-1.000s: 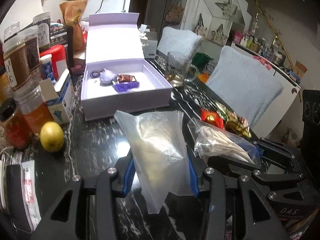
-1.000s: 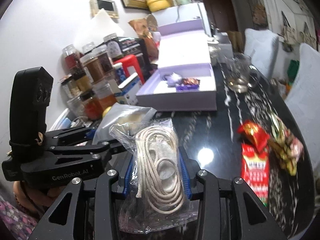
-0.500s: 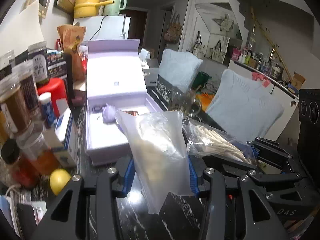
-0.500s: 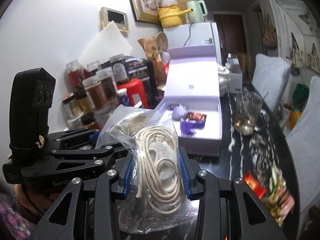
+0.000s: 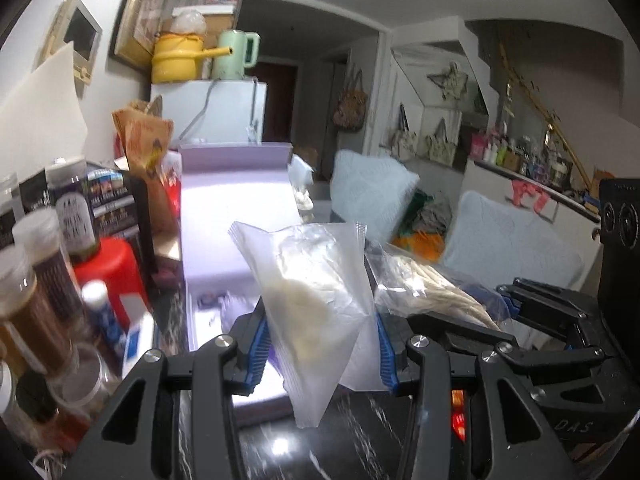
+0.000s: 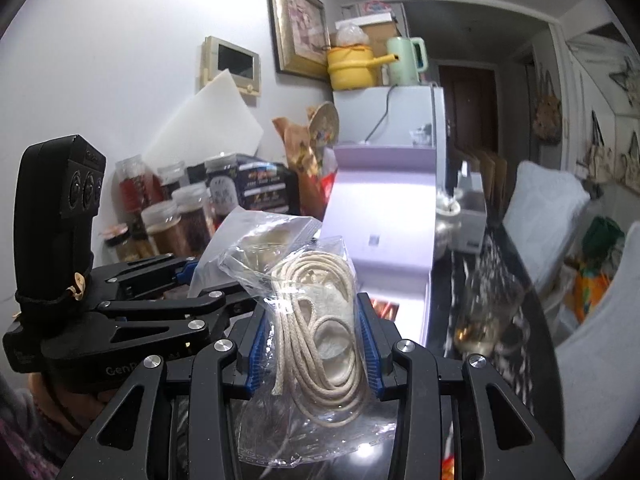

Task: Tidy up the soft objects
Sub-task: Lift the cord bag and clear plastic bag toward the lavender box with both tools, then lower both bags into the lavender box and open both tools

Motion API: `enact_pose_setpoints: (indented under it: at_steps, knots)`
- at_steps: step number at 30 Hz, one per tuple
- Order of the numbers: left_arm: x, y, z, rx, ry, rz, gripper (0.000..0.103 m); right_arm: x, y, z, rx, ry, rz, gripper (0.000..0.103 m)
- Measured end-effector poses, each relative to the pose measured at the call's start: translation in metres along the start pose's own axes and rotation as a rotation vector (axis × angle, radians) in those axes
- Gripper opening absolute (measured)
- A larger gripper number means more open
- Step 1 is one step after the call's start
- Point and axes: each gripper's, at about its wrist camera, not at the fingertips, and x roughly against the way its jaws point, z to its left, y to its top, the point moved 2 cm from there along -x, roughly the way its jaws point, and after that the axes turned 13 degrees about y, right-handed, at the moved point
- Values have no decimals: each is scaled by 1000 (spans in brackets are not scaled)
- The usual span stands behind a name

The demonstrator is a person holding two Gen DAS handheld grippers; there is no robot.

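My left gripper [image 5: 320,350] is shut on a frosted plastic bag [image 5: 316,296] with pale soft stuff inside, held above the dark table. My right gripper [image 6: 314,346] is shut on a clear bag of coiled cream rope [image 6: 320,320]. That rope bag also shows in the left wrist view [image 5: 424,292], to the right of the frosted bag. An open lilac box [image 5: 236,248] with its lid raised stands just ahead; small items inside are mostly hidden behind the bags. It also shows in the right wrist view [image 6: 384,240].
Jars [image 5: 36,280], a red container [image 5: 108,264] and boxes crowd the table's left side. A glass mug [image 6: 488,320] stands right of the box. Pale cushioned chairs [image 5: 512,240] line the right. A white fridge [image 5: 216,112] stands behind the box.
Both grippers have risen and moved forward toward the lilac box, bags still held. The lemon and the snack packets have dropped out of view.
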Motion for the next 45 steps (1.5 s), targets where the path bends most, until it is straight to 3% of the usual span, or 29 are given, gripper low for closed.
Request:
enact_pose_setpoints:
  at_steps: [11, 22, 31, 45]
  knots:
    - [-41, 40, 9, 14, 41, -54, 44, -26, 44, -20, 63, -16, -44, 39]
    - [-95, 62, 19, 34, 85, -50, 44, -65, 66, -68, 5, -32, -50, 39]
    - [-142, 48, 37, 38, 162, 53, 44, -102, 64, -98, -64, -40, -44, 39]
    - [-197, 15, 35, -6, 199, 253, 44, -153, 31, -139, -196, -81, 67, 39]
